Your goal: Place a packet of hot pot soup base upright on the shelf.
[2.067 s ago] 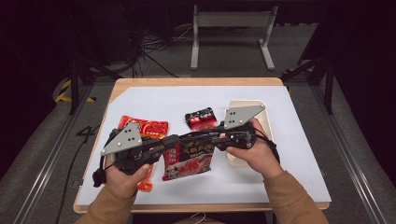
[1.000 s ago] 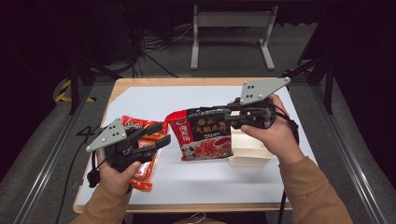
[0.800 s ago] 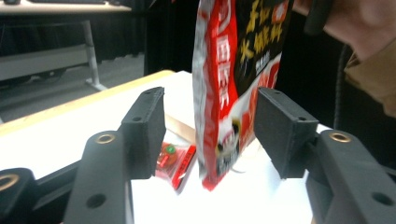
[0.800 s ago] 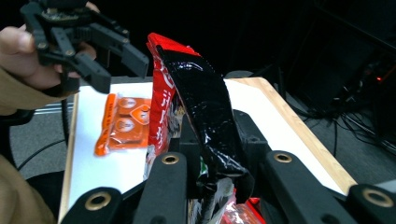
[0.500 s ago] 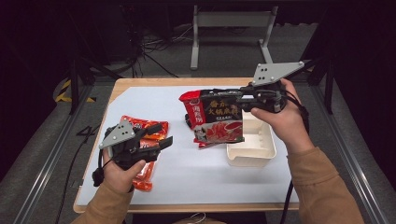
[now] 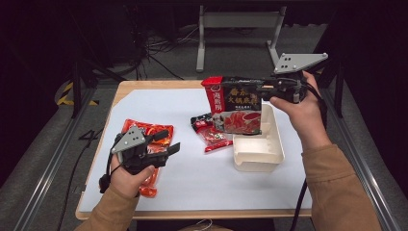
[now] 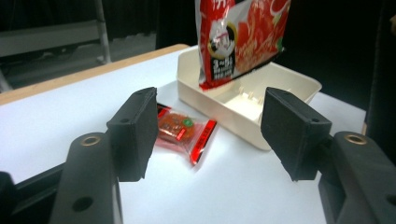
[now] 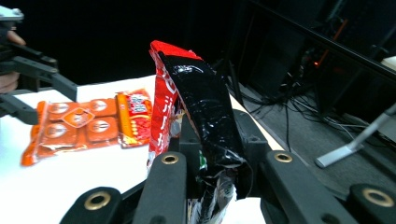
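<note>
- right tool clamped on red-black bag, hanging over white tray
- left tool wide open, empty, above orange packet
- small red packet on table beside tray

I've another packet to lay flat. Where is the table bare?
Bare: the far left corner behind the orange packet, and the near strip in front of the tray. Crowded: the middle, where the small red packet touches the tray under the hanging bag.
</note>
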A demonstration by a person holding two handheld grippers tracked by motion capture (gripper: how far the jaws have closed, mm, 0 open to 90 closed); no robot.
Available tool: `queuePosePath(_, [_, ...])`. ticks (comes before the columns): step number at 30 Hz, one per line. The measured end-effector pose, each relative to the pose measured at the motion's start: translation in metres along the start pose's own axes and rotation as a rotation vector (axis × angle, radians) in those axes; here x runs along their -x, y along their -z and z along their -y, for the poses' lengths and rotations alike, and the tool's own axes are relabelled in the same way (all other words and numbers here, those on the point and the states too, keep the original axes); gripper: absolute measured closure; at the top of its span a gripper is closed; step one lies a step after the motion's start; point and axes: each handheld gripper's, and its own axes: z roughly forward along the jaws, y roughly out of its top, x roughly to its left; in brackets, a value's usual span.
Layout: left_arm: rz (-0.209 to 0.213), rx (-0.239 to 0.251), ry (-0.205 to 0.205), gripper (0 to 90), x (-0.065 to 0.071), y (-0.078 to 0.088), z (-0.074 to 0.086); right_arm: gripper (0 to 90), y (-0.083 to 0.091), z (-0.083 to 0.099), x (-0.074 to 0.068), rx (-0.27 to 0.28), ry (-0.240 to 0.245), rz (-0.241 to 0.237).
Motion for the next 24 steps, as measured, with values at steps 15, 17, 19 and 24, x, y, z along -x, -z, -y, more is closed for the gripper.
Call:
queuePosePath(15, [-0.023,-0.052,-0.006,10.4,-0.003,-0.013,0.008,76.0,0.000,0.013,0.031,-0.002,-0.020,0.083])
queuePosePath(17, [-0.025,-0.056,-0.003,7.8,-0.003,-0.014,0.008,76.1,0.001,0.015,0.035,-0.004,-0.019,0.091])
queuePosePath(19, [-0.029,-0.063,-0.006,7.0,-0.004,-0.015,0.009,76.1,0.001,0.017,0.039,-0.001,-0.018,0.100])
queuePosePath(24, [-0.057,-0.068,-0.001,6.3,-0.003,-0.016,0.012,76.0,0.003,0.025,0.048,0.018,-0.021,0.118])
